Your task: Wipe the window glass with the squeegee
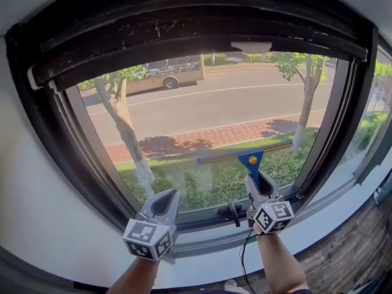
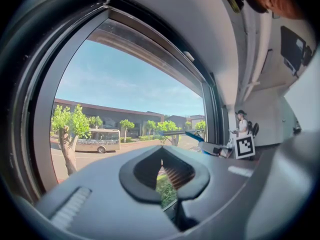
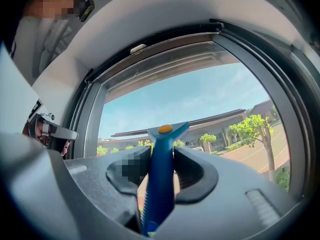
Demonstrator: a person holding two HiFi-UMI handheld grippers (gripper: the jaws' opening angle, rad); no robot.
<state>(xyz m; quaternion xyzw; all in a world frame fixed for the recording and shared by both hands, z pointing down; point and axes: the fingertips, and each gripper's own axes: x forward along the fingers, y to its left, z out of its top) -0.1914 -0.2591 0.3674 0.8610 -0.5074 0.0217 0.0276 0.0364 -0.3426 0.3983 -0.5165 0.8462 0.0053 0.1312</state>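
Observation:
The squeegee (image 1: 252, 161) has a blue handle with a yellow dot and a long thin blade (image 1: 245, 153) that lies against the lower part of the window glass (image 1: 214, 109). My right gripper (image 1: 257, 181) is shut on the handle from below. In the right gripper view the blue squeegee handle (image 3: 161, 184) stands upright between the jaws of the right gripper (image 3: 162, 154). My left gripper (image 1: 163, 202) hangs lower left, shut with nothing in it, short of the glass. From the left gripper (image 2: 162, 151), the squeegee (image 2: 175, 132) and the right gripper (image 2: 220, 149) show at the right.
A dark window frame (image 1: 92, 158) surrounds the pane. A black latch handle (image 1: 233, 212) sits on the bottom rail between the grippers. A thin cable (image 1: 244, 256) hangs by the right arm. The white sill (image 1: 343, 207) runs below. A person (image 2: 242, 126) stands in the room.

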